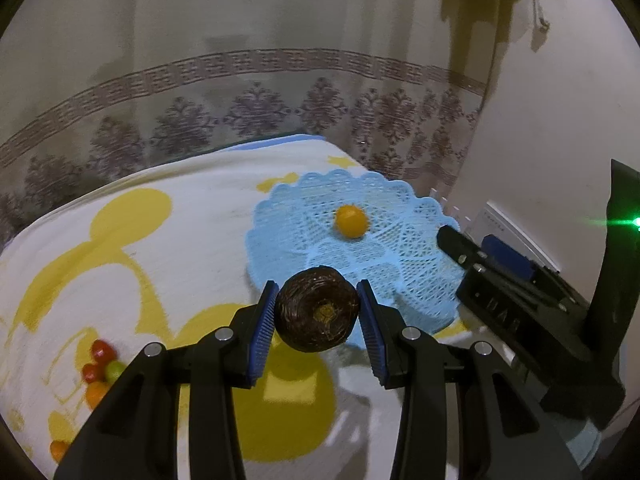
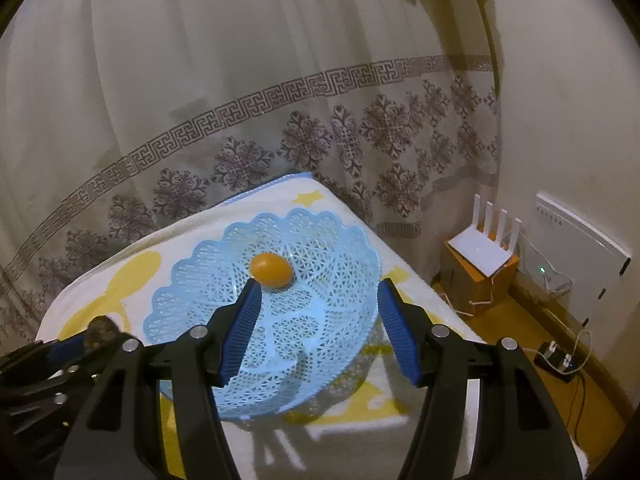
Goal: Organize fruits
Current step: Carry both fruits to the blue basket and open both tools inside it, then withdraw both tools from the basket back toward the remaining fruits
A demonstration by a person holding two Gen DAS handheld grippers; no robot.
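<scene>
Left gripper [image 1: 318, 312] is pinching a dark brown round fruit [image 1: 317, 314] just short of the blue lattice basket [image 2: 224, 264], near its rim. Right gripper [image 2: 318, 330] is spread wide with nothing in it, above that basket. One orange fruit [image 2: 271, 270] sits inside. More small fruits [image 1: 100, 364] lie well left of the basket on the blanket [image 1: 120, 240].
</scene>
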